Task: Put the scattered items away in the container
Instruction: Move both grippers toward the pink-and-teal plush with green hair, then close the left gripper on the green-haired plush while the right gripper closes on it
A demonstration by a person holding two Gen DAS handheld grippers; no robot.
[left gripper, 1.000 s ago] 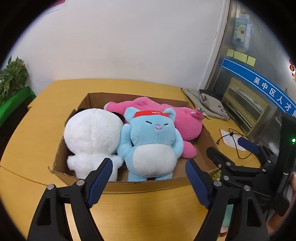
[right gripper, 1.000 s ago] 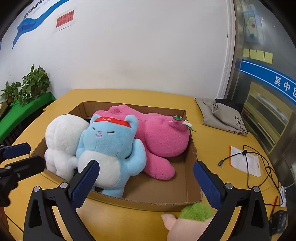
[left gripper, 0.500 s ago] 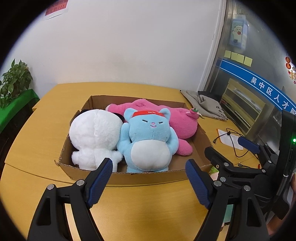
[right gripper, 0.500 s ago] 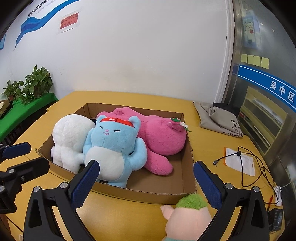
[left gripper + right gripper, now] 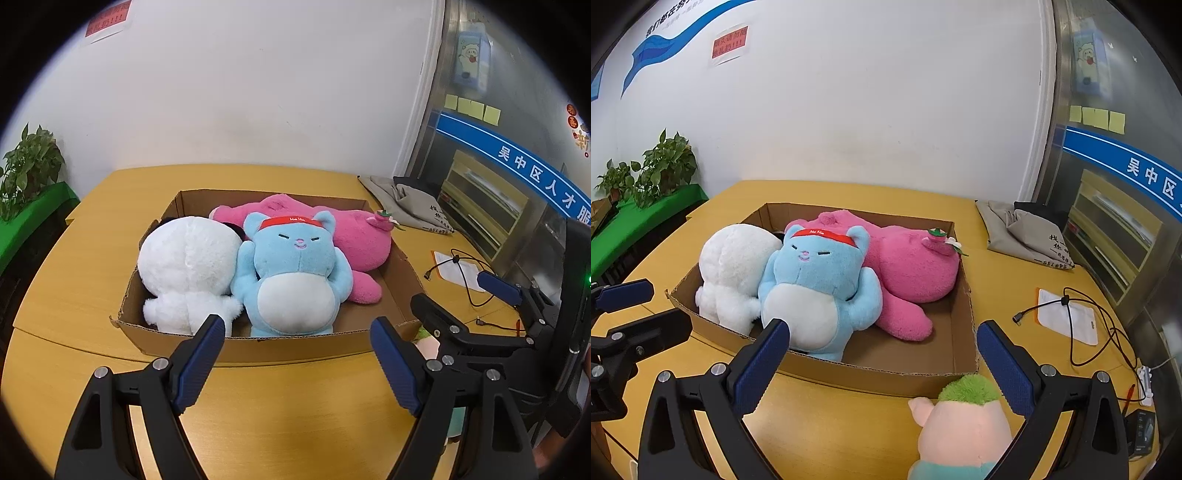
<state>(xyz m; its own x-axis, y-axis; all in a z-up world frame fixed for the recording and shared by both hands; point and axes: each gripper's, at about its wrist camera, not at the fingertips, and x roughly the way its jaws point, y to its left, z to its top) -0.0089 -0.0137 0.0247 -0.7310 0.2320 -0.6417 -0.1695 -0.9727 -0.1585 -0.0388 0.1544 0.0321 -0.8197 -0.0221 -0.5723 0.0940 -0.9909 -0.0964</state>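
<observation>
Right wrist view: 3 plush toys fill the cardboard box (image 5: 964, 295); the pig plush (image 5: 960, 424) waits outside at 5 o'clock. Both the right gripper (image 5: 882, 354) and left gripper (image 5: 297, 350) are spread, empty; next, grasp the pig.

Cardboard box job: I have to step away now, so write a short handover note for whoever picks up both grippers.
Left gripper: jaws open, holding nothing, in front of the cardboard box.
Right gripper: jaws open, holding nothing, just above the pink pig plush.
Done: white plush, blue bear plush and big pink plush lie in the box.
Left: the pig plush with green hair sits on the table outside the box's near right corner; it probably goes into the bare spot at the box's right front.
</observation>
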